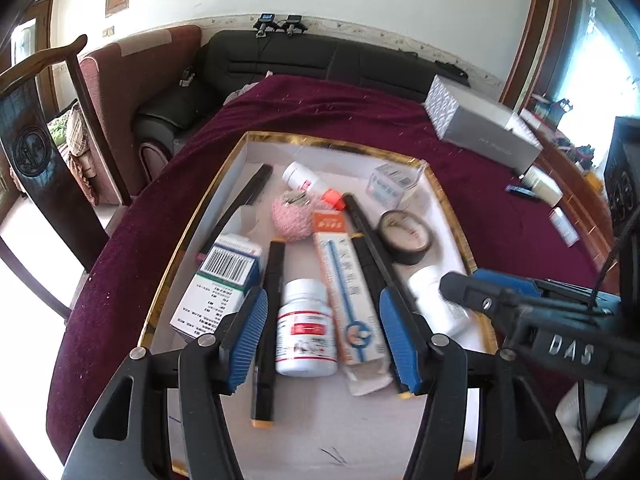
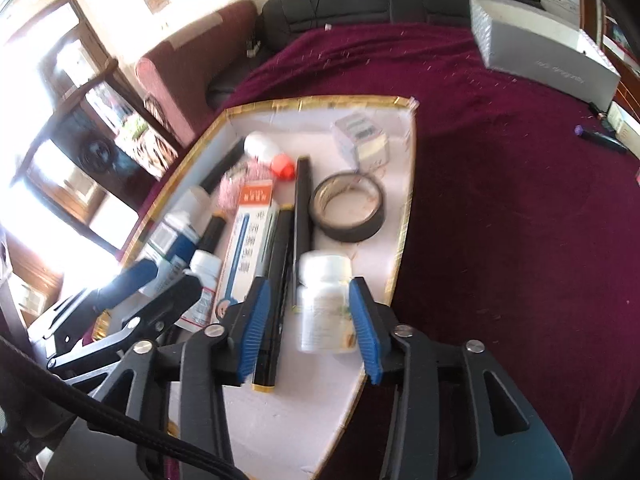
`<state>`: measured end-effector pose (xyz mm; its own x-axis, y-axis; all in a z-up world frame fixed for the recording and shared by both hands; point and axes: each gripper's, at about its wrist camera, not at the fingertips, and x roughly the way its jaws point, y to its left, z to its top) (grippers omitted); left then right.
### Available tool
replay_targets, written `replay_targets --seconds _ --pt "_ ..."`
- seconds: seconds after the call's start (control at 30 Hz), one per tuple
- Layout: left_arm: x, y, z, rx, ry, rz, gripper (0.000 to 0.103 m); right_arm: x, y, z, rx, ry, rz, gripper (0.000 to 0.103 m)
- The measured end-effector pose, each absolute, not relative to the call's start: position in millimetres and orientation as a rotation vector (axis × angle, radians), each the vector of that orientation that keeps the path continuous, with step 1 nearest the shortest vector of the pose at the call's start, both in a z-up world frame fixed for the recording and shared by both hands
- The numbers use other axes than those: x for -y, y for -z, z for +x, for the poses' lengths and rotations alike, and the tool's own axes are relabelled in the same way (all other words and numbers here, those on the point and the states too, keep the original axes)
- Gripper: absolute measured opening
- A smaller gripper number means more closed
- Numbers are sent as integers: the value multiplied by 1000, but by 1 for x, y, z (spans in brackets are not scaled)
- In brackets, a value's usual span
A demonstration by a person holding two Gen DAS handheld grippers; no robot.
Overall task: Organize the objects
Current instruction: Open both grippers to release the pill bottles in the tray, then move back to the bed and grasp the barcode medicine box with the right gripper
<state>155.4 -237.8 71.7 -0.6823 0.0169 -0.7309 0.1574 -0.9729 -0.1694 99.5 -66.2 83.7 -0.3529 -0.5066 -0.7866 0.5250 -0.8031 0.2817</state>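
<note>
Left wrist view: the left gripper (image 1: 324,332) hangs open over the gold-edged tray (image 1: 192,216), its blue pads clear of the red-labelled pill bottle (image 1: 306,328) lying between them and the long thermometer box (image 1: 348,300) beside it. A black marker (image 1: 269,320) lies just inside the left pad.

Right wrist view: the right gripper (image 2: 314,328) is also open, straddling a white bottle (image 2: 325,304) without touching it. This round bottle lies near the tray's right edge (image 2: 400,248); a nudge from either pad could roll it out.

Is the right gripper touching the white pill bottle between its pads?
Apart. The right wrist view shows the right gripper open, tray visible between each pad and the white pill bottle.
</note>
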Motion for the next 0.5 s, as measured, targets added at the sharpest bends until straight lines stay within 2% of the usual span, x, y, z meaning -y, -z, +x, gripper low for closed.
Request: replay_targets --seconds 0.23,0.5 --pt "198 -117 164 -401 2975 1143 63 -27 -117 73 83 2371 1196 55" --pt "123 -127 147 -322 3159 1251 63 -156 -120 23 286 2575 1253 57"
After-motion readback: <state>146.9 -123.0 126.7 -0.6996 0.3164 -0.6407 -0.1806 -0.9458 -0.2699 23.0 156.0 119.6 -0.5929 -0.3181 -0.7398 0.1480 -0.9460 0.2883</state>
